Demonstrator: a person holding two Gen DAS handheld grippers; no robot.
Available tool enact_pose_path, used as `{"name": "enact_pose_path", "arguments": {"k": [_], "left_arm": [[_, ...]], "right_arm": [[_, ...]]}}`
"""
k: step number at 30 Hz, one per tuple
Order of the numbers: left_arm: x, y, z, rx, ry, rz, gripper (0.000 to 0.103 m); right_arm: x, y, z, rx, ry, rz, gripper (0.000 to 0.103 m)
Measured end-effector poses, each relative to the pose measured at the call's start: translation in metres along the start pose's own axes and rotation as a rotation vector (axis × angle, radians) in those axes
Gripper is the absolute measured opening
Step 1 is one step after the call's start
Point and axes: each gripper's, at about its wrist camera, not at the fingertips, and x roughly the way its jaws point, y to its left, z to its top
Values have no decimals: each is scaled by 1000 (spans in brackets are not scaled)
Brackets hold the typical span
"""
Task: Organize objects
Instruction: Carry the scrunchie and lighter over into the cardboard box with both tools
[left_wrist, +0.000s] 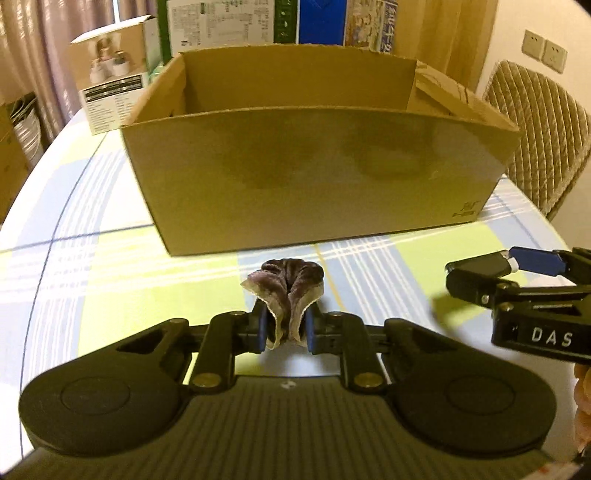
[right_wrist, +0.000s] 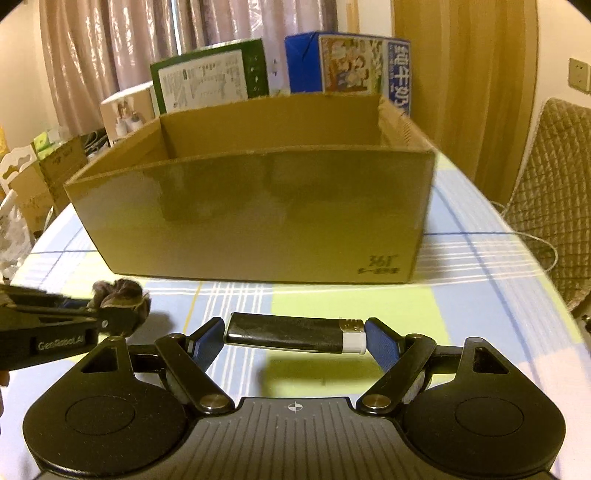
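My left gripper (left_wrist: 285, 325) is shut on a dark purple-brown fuzzy cloth piece (left_wrist: 286, 291), bunched between its blue pads and held just above the tablecloth. From the right wrist view the same cloth (right_wrist: 122, 293) shows at the left. My right gripper (right_wrist: 295, 338) is shut on a black lighter (right_wrist: 284, 332) with a white and metal end, held crosswise between both pads. In the left wrist view the lighter (left_wrist: 480, 266) and right gripper appear at the right edge. An open-topped cardboard box (left_wrist: 317, 177) (right_wrist: 255, 218) stands right ahead of both grippers; its floor is hidden.
Checked blue, green and white tablecloth (left_wrist: 92, 280) covers a round table. Behind the box stand printed cartons (right_wrist: 210, 77) and a small product box (left_wrist: 110, 88). A quilted chair (left_wrist: 543, 136) is at the right. Cardboard boxes (right_wrist: 51, 173) sit off the table's left.
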Motion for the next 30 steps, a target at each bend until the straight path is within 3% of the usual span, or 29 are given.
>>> {"name": "enact_pose_path", "arguments": {"k": [15, 30], "left_arm": [[-100, -24, -14, -94, -30, 34, 15], [-144, -46, -27, -92, -53, 9, 15]], "right_arm": [[-98, 4, 6, 8, -28, 45, 79], [-143, 2, 13, -5, -62, 51, 79]]}}
